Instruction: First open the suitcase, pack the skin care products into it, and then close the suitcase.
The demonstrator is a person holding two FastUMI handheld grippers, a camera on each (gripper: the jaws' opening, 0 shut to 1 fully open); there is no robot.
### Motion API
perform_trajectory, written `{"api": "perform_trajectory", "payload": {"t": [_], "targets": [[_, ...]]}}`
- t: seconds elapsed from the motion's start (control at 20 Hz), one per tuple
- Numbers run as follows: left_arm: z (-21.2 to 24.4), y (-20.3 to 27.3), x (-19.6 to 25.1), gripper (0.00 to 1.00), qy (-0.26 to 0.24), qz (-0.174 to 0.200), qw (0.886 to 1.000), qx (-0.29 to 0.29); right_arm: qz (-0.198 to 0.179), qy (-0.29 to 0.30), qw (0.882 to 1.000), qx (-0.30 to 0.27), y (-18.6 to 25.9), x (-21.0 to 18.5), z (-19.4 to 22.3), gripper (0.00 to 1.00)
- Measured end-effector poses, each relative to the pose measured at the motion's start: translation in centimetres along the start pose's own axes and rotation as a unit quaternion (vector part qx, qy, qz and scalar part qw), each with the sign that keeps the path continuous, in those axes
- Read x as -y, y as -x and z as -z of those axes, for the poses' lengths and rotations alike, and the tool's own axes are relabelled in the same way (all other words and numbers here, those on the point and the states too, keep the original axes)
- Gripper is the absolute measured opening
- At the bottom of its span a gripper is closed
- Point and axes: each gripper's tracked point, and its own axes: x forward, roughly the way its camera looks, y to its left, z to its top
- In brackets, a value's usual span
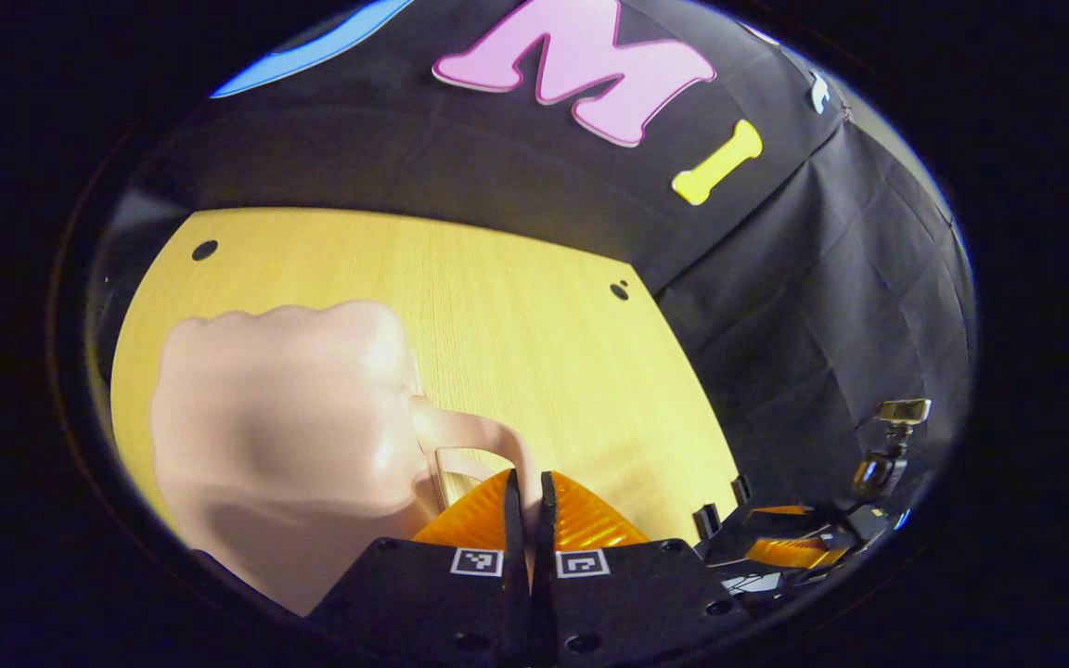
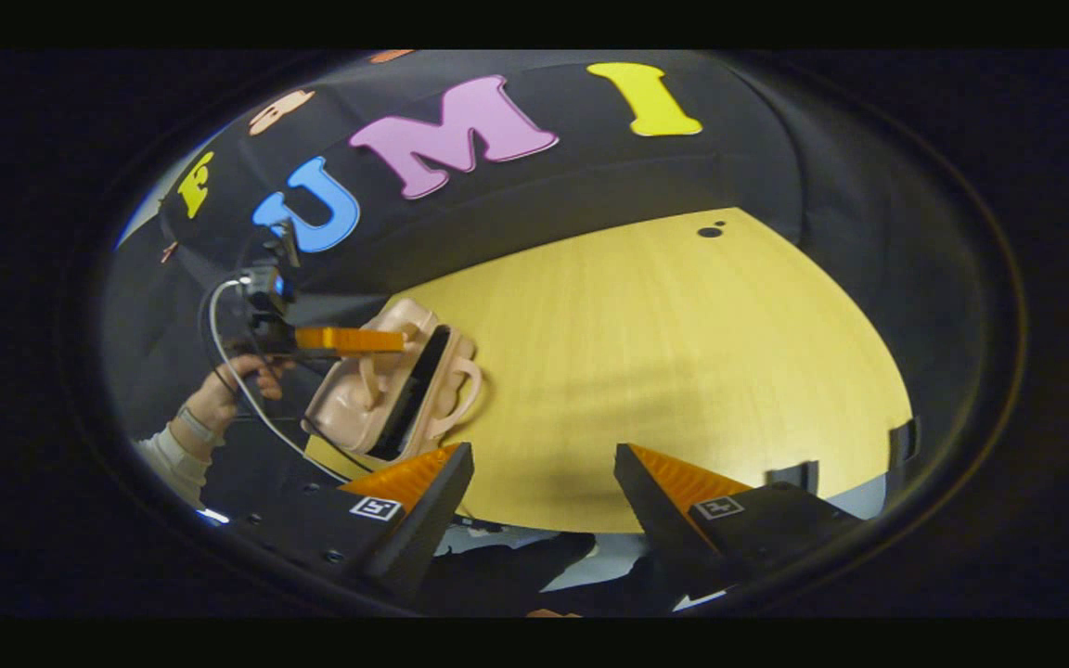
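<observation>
Pink and glossy, the suitcase (image 1: 293, 436) lay on the wooden table (image 1: 516, 325) in the left gripper view, its handle (image 1: 474, 441) pinched between the left gripper's (image 1: 527, 492) closed orange fingers. In the right gripper view, the right gripper (image 2: 544, 468) hung wide apart over the table's near edge, well clear of the suitcase (image 2: 377, 390), which the left gripper (image 2: 349, 340) held, a hand (image 2: 233, 385) behind it.

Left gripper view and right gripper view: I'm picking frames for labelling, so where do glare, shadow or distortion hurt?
Left gripper view: the pink suitcase is close, soft-edged and sheeny, and the table edge bows. Right gripper view: the suitcase is small, the table curves strongly, with a soft shadow near the open right tool.
</observation>
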Motion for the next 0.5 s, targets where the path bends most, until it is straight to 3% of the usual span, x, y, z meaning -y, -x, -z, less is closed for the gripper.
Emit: {"api": "perform_trajectory", "payload": {"t": [0.2,0.3,0.35,0.4,0.45,0.5], "targets": [[2.1,-3.6,0.6,0.08,-0.020,-0.016,1.000,-0.011,0.029,0.006,0.999,0.025,2.9,2.9,-0.3,0.97],[2.7,-4.5,0.4,0.18,-0.057,-0.061,0.997,-0.001,0.032,0.021,0.999,0.037,4.1,4.3,-0.1,0.97],[2.8,-4.7,0.0,0.41,-0.083,-0.090,0.992,0.012,0.031,0.033,0.998,0.044,4.7,4.8,-0.1,0.98],[2.5,-4.3,0.5,0.40,-0.106,-0.110,0.988,0.027,0.028,0.047,0.997,0.052,5.2,5.1,-0.3,0.98],[2.1,-3.6,1.7,0.55,-0.123,-0.119,0.984,0.047,0.022,0.061,0.996,0.061,5.6,5.4,-0.8,0.98],[1.3,-2.7,3.4,0.62,-0.137,-0.126,0.980,0.073,0.014,0.078,0.994,0.070,5.8,5.3,-1.4,0.98]]}}
